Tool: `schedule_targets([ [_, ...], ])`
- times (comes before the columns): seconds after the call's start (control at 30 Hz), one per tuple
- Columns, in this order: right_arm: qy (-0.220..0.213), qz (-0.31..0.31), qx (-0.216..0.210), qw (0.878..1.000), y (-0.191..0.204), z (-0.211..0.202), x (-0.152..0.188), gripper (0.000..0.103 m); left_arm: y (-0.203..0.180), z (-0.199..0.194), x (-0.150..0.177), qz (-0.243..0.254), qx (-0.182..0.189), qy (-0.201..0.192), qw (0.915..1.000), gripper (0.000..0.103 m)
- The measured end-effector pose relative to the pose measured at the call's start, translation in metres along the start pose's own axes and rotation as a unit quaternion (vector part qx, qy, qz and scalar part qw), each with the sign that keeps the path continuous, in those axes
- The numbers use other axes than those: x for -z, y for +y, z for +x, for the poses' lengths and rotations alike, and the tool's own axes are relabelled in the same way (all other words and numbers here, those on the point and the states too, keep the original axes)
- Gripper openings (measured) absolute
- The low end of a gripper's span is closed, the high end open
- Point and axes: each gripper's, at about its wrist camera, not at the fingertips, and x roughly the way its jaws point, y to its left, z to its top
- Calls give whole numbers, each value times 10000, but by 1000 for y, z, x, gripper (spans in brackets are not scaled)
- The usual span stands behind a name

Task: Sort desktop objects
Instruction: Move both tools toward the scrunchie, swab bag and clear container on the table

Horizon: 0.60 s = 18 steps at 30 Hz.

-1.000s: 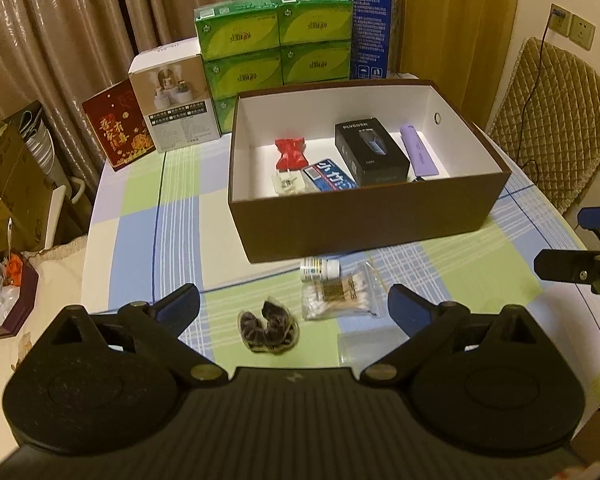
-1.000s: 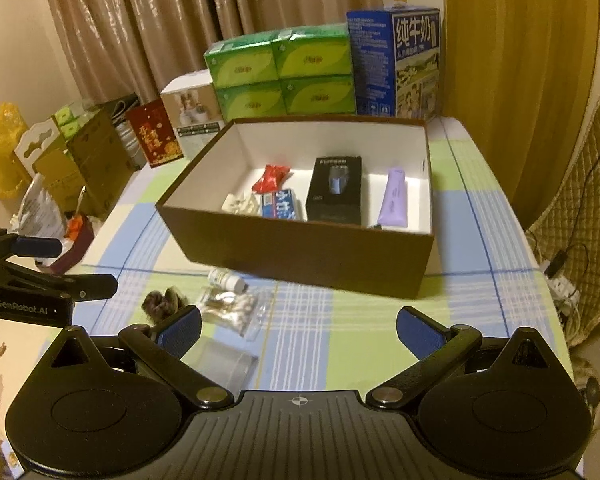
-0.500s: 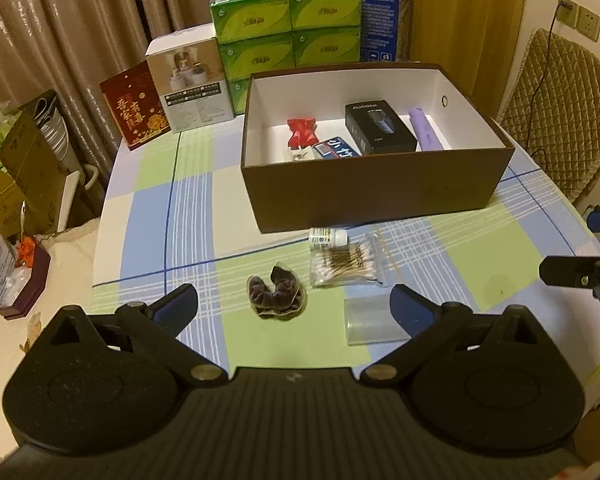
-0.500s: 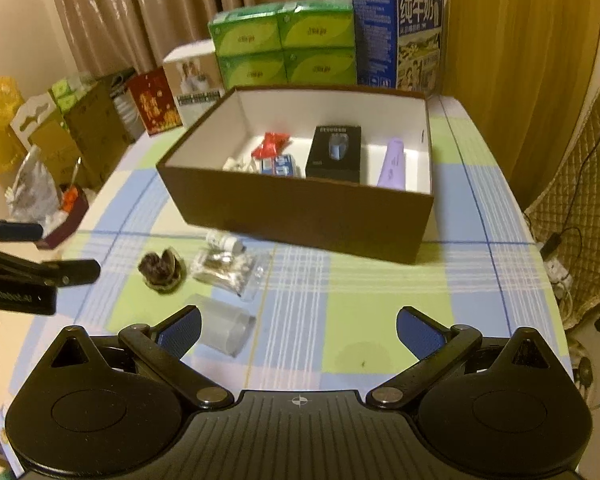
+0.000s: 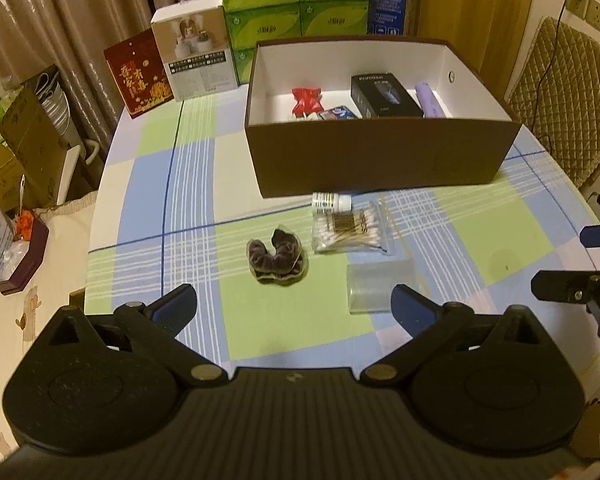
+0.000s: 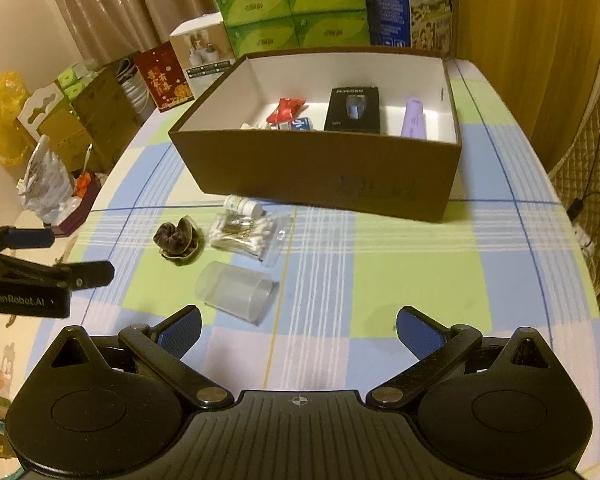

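Observation:
A brown cardboard box (image 5: 380, 156) (image 6: 320, 168) stands on the checked tablecloth and holds a red packet (image 5: 306, 100), a black box (image 5: 384, 94), a purple tube (image 5: 430, 100) and a blue pack. In front of it lie a small white bottle (image 5: 330, 201) (image 6: 242, 205), a bag of cotton swabs (image 5: 350, 230) (image 6: 246, 232), a dark scrunchie (image 5: 276, 258) (image 6: 176, 238) and a clear plastic cup on its side (image 5: 380, 286) (image 6: 236, 292). My left gripper (image 5: 294, 306) is open and empty, near the scrunchie and cup. My right gripper (image 6: 298, 328) is open and empty, right of the cup.
Green tissue boxes (image 5: 296, 0), a white carton (image 5: 194, 60), a red gift box (image 5: 138, 72) and a blue milk carton (image 6: 408, 4) stand behind the box. A quilted chair (image 5: 564, 92) is at the right. Cartons and bags sit on the floor at the left (image 6: 60, 120).
Both grippers have pulled back and up from the table, so the box and loose items appear farther away and the clear cup has come into full view. Both stay open.

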Motion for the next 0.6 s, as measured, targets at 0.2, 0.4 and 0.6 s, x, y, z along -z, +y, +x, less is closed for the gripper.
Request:
schedule_targets([
  [0.2, 123, 71, -47, 9999, 0, 7, 2, 101, -1, 9, 9, -48, 89, 177, 9998, 102],
  [0.4, 207, 117, -75, 9997, 1, 14, 4, 101, 1, 16, 15, -77, 151, 314, 9994, 102],
  [0.6, 322, 192, -125, 9992, 3, 26, 6, 101, 7, 25, 22, -104, 133, 478, 9987, 102],
])
